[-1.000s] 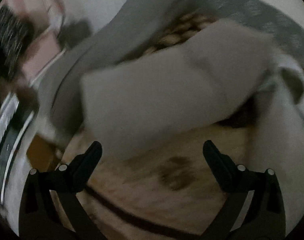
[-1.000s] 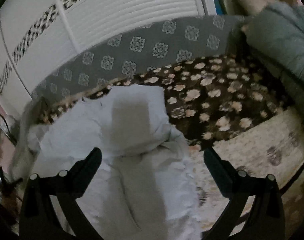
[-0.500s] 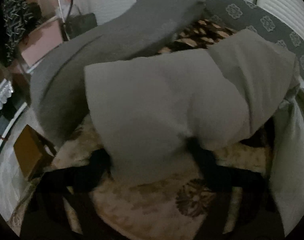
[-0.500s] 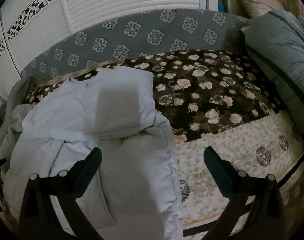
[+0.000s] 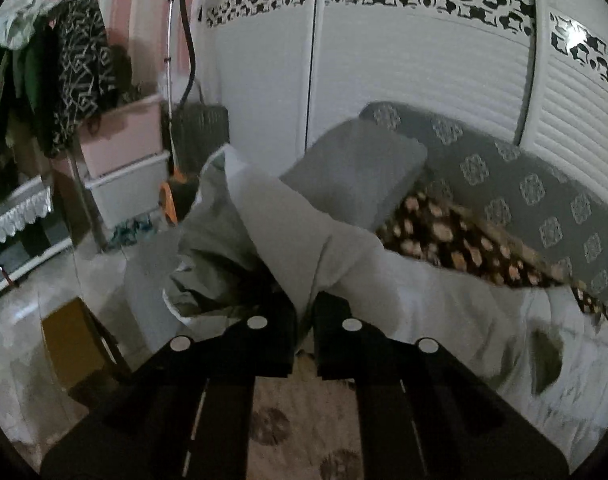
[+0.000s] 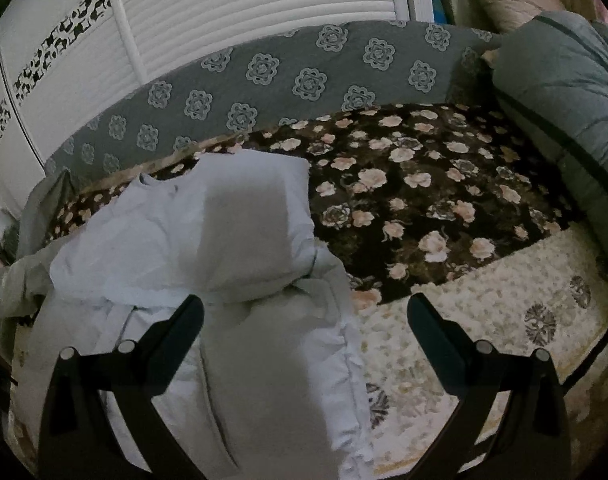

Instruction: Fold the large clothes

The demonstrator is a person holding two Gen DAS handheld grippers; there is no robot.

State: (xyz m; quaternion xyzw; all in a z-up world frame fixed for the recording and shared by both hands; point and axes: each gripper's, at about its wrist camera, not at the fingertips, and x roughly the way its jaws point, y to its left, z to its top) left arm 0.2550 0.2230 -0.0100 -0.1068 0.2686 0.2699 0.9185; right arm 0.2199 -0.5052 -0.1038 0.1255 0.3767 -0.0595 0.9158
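A large pale grey-white garment (image 6: 208,280) lies spread on the bed, partly folded over itself. In the left wrist view my left gripper (image 5: 304,308) is shut on an edge of this garment (image 5: 288,248), which rises in a bunched fold from the jaws and hangs lifted above the bed. My right gripper (image 6: 304,312) hovers over the lower part of the garment, open, with nothing pinched between its fingers. Its left finger (image 6: 184,324) is above the cloth, its right finger (image 6: 427,324) above the cream bedspread.
A dark floral blanket (image 6: 415,192) and a cream patterned bedspread (image 6: 503,320) cover the bed. Grey patterned headboard (image 6: 304,76) and white louvred wardrobe doors (image 5: 423,80) stand behind. A grey pillow (image 5: 359,168), a grey duvet (image 6: 563,100), pink boxes (image 5: 124,136) and hanging clothes (image 5: 76,80) lie around.
My left gripper went from open to shut on the garment's edge and rose, pulling the cloth up. The right gripper stayed open over the garment, hardly moving.
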